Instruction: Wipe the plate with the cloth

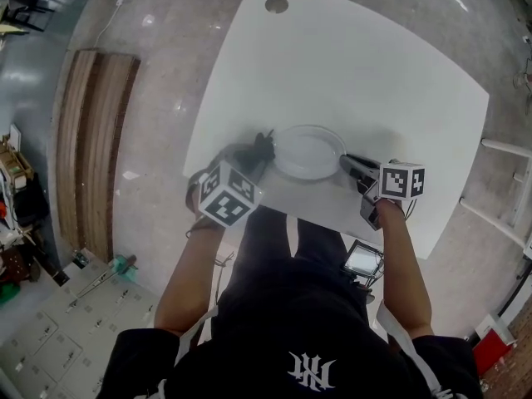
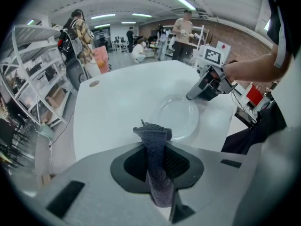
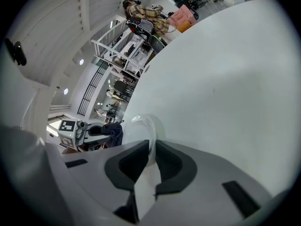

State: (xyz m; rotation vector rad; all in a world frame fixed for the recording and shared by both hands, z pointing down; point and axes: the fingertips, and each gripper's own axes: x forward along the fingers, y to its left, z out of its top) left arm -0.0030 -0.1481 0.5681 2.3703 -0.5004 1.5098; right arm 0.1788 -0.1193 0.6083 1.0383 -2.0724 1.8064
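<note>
A clear glass plate lies near the front edge of the white table. My right gripper is shut on the plate's right rim; in the right gripper view the rim runs straight between the two pads. My left gripper hangs just left of the plate, pointing steeply down, shut on a dark grey cloth. In the left gripper view the cloth stands bunched between the jaws, with the plate just beyond it. The cloth's end is next to the plate's left rim; whether they touch I cannot tell.
A round cable hole sits at the table's far corner. A wooden bench lies on the floor to the left. White shelving and several people stand beyond the table. A small device sits below the table's front edge.
</note>
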